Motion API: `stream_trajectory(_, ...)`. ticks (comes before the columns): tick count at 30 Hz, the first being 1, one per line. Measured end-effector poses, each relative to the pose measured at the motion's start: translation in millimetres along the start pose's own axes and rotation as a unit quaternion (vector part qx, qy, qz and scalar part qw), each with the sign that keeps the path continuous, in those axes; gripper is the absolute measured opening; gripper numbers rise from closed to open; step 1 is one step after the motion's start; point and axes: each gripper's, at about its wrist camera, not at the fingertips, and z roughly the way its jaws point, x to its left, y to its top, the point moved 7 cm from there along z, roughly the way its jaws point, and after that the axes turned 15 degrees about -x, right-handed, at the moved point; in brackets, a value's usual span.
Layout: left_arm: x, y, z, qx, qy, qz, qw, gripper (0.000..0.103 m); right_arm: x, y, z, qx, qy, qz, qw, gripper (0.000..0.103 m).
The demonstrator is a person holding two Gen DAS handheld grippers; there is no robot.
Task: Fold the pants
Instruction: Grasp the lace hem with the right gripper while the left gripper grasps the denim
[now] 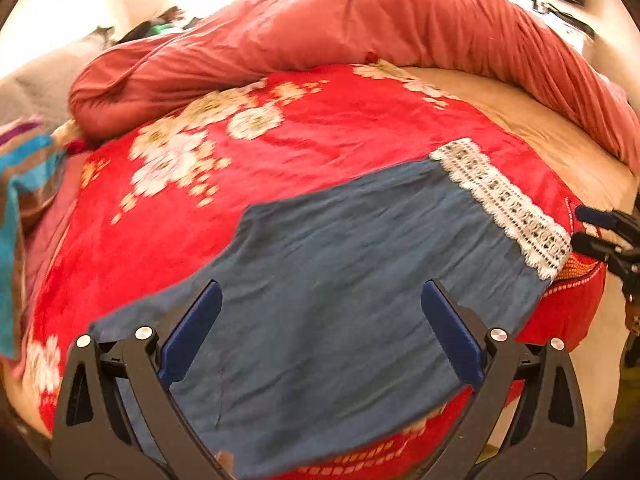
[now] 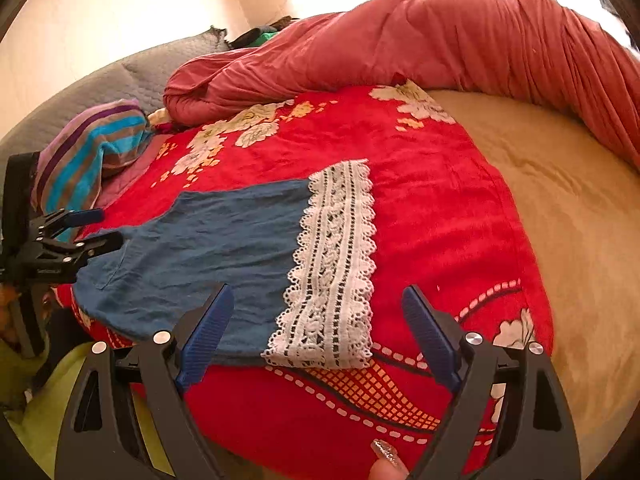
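both grippers, left gripper (image 1: 320,320) and right gripper (image 2: 318,324), gape wide above blue pants (image 2: 208,248) on red blanket (image 2: 432,216).

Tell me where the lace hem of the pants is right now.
The lace hem lies flat on the red blanket, at the pants' right end, just ahead of the open right gripper.

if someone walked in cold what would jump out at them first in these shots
The red floral blanket spread over the bed grabs the eye first. On its near part lie the blue pants, flat, with a white lace hem at their right end. Behind the blanket a rolled pink quilt arcs across the far side, and both tools, left and right, hover open above the pants.
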Motion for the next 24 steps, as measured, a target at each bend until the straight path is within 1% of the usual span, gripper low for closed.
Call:
stream_trajectory(5,-18,11,34,0.018,-0.019,0.015,0.9996,0.094,-6,-8,7,0.01,-0.002,0.018,1.0,0.085)
stream_trajectory(10,-35,27,74,0.038,-0.042,0.038,0.9977,0.094,-7,-15,13,0.023,0.01,0.04,0.999,0.085)
stream_trajectory(11,-39,29,82,0.044,-0.049,0.042,0.9969,0.094,-7,-16,15,0.025,0.011,0.042,0.999,0.083)
stream_trajectory(12,-43,30,88,0.049,-0.054,0.046,0.9963,0.094,-6,-18,16,0.029,0.014,0.043,0.999,0.078)
stream_trajectory(15,-52,33,109,0.063,-0.067,0.056,0.9942,0.094,-3,-21,21,0.035,0.021,0.044,0.998,0.077)
stream_trajectory(19,-55,33,137,0.082,-0.08,0.046,0.9923,0.094,-6,-26,31,0.043,0.018,0.063,0.997,0.072)
stream_trajectory(21,-53,32,149,0.087,-0.083,0.044,0.9918,0.094,-6,-27,37,0.044,0.021,0.07,0.996,0.067)
stream_trajectory(23,-53,31,162,0.094,-0.095,0.035,0.9904,0.093,-4,-26,40,0.044,0.025,0.071,0.996,0.066)
stream_trajectory(24,-53,30,166,0.096,-0.101,0.031,0.9897,0.092,-3,-25,41,0.043,0.026,0.072,0.996,0.066)
